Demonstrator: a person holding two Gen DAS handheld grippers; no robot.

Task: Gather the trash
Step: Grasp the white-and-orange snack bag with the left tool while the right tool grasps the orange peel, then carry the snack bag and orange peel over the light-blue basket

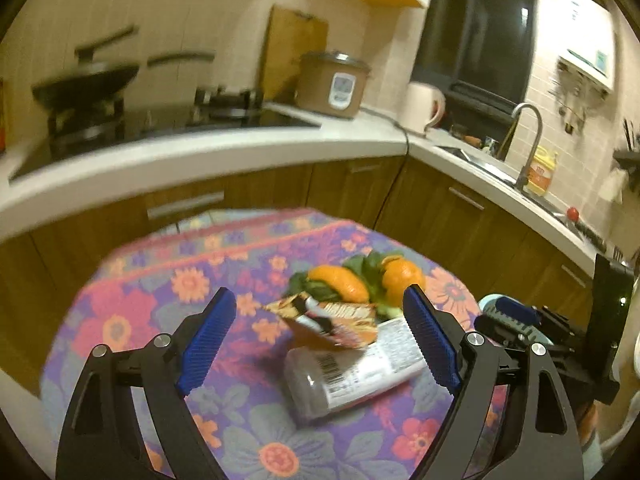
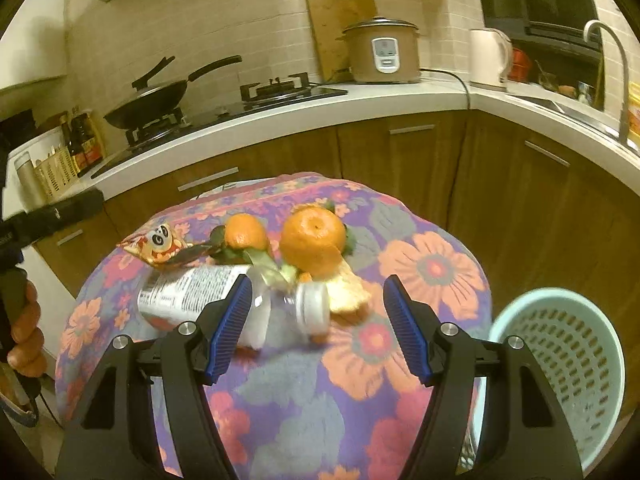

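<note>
A clear plastic bottle (image 1: 352, 372) with a white label lies on its side on the flowered tablecloth (image 1: 132, 312). An orange snack wrapper (image 1: 332, 324) rests on it. Behind them lie orange peels (image 1: 340, 280) and green leaves (image 1: 364, 268). My left gripper (image 1: 320, 344) is open above the bottle and wrapper. In the right wrist view the bottle (image 2: 208, 292) with its white cap (image 2: 314, 306), the wrapper (image 2: 160, 246), an orange peel (image 2: 314, 242) and a peel scrap (image 2: 348, 292) lie ahead. My right gripper (image 2: 318, 328) is open, hovering near the bottle's cap.
A light blue perforated trash basket (image 2: 560, 368) stands to the right of the table. Behind runs a white kitchen counter (image 2: 360, 108) with a wok (image 2: 148, 100), a rice cooker (image 2: 382, 50), a kettle (image 2: 488, 58) and a sink tap (image 2: 612, 68). Wooden cabinets stand below.
</note>
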